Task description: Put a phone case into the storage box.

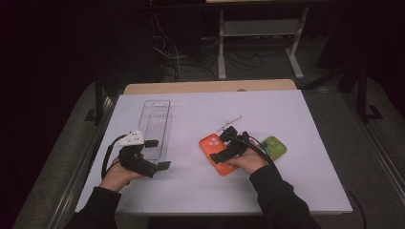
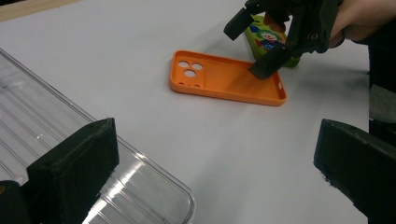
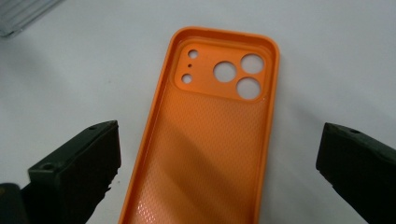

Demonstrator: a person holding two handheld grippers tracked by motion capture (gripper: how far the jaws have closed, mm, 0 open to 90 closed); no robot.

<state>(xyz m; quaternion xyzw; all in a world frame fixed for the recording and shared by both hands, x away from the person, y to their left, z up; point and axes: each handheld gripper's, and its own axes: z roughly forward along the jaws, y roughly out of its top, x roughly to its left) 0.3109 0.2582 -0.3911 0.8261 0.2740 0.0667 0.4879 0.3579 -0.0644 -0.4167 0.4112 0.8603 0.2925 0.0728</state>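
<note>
My right gripper [image 3: 219,172] has its jaws spread wide, and the orange phone case [image 3: 210,140] lies between them, inner side up, camera cut-outs at its far end. Neither jaw touches the case in the right gripper view. From my left gripper's view, one right-hand jaw hangs over the case's near end, close to its rim, and I cannot tell whether it touches. The case sits flat on the white table [image 1: 191,186], right of the middle and nearer the front edge. Just beyond it, toward the right edge, lies a green phone case [image 1: 275,146] with a printed figure. My left gripper [image 1: 157,153] also stands open, holding nothing, beside the near end of a clear plastic tray [image 1: 155,125] toward the left edge.
</note>
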